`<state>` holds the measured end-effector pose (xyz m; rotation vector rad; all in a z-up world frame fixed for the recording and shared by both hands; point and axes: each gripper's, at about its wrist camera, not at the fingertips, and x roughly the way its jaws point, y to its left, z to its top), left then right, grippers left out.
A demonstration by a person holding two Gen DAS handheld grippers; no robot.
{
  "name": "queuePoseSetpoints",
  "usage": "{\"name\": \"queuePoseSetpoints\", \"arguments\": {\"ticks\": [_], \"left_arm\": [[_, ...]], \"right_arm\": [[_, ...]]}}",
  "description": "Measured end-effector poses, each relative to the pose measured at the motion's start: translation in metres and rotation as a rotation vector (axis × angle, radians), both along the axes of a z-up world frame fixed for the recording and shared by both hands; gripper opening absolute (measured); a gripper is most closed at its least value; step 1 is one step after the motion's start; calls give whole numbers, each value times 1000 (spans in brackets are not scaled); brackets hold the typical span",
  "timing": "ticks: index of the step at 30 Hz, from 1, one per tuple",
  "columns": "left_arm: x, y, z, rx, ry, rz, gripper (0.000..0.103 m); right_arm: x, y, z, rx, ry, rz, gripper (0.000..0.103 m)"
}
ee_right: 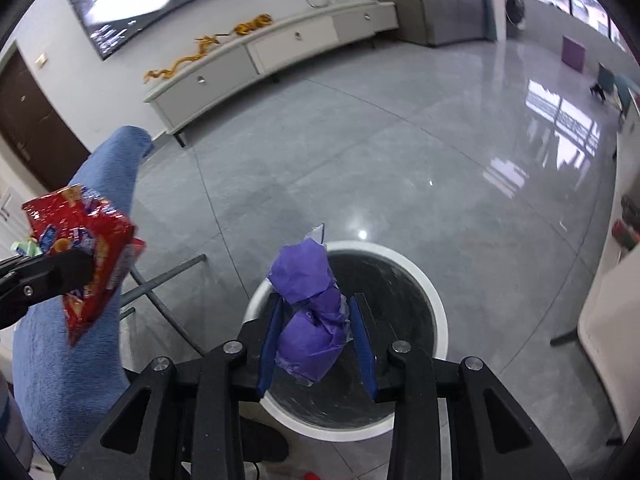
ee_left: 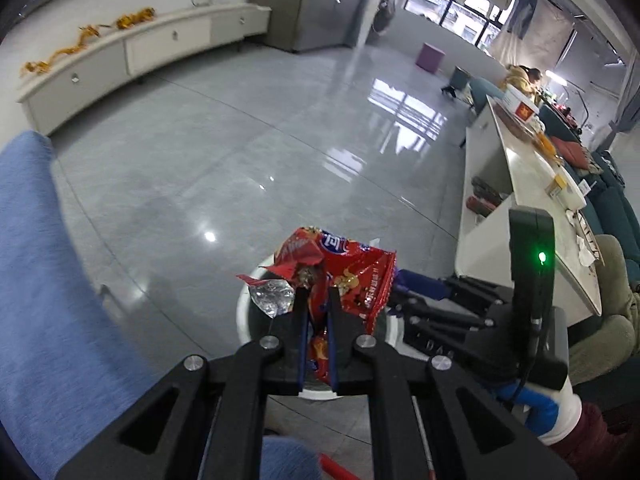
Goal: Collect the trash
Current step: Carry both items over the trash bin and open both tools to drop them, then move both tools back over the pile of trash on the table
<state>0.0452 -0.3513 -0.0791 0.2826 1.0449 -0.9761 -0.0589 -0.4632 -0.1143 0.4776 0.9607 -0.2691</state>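
Both sets of jaws have trash between them. The left gripper (ee_left: 318, 300) has its jaws narrow, pinched on a red snack bag (ee_left: 340, 272) that sticks up past the tips, a torn silver flap of it hanging off to the left. The white rim of the bin (ee_left: 242, 316) shows behind and below those jaws, so the bag looks to be hanging over or just at the near edge of the bin; from the right wrist view it sits well off to the left of the bin, so I cannot say it is squarely over the opening.

The right gripper (ee_right: 316, 308) has its jaws set wider. A crumpled purple wad (ee_right: 308, 308) sits between them, against the left pad, while a gap shows beside the right pad, so I cannot tell whether it is gripped or being let go. It hangs right over the bin (ee_right: 436, 312), whose dark inside fills the space beyond the jaws.

By my reckoning the picking-up is done for these two pieces and the dropping is what remains: purple first, then the bag brought further over. Nothing is visible in the bin yet.
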Motion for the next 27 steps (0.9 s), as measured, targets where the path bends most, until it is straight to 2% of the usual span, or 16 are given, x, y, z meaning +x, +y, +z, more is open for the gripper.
{"name": "queuePoseSetpoints", "arguments": {"ticks": [4,7,10,12,13,14,15,21,27], "left_arm": [[6,-21,-16,13,74,-23,9],[11,-26,-22,21,121,-29,10],[9,-31,-21,-10,161,-41,10],[9,-32,-19,-27,178,-50,15],[8,-32,-17,-29,175,-47,34],[9,-32,-16,-32,167,-40,61],[9,-32,-14,-40,158,-31,69],[10,-33,-7,-58,135,-9,71],[8,-9,18,-96,62,37,71]], "right_arm": [[-7,-8,-9,0,26,-22,44],[-14,-11,-10,-2,32,-37,49],[-21,-12,-6,-8,31,-50,50],[-24,-11,-4,-14,29,-56,50],[-26,-11,-3,-18,28,-60,51],[-28,-12,0,-23,26,-66,51],[-30,-12,2,-28,22,-73,51],[-44,-18,11,-55,22,-113,52],[-55,-17,24,-81,15,-135,52]]}}
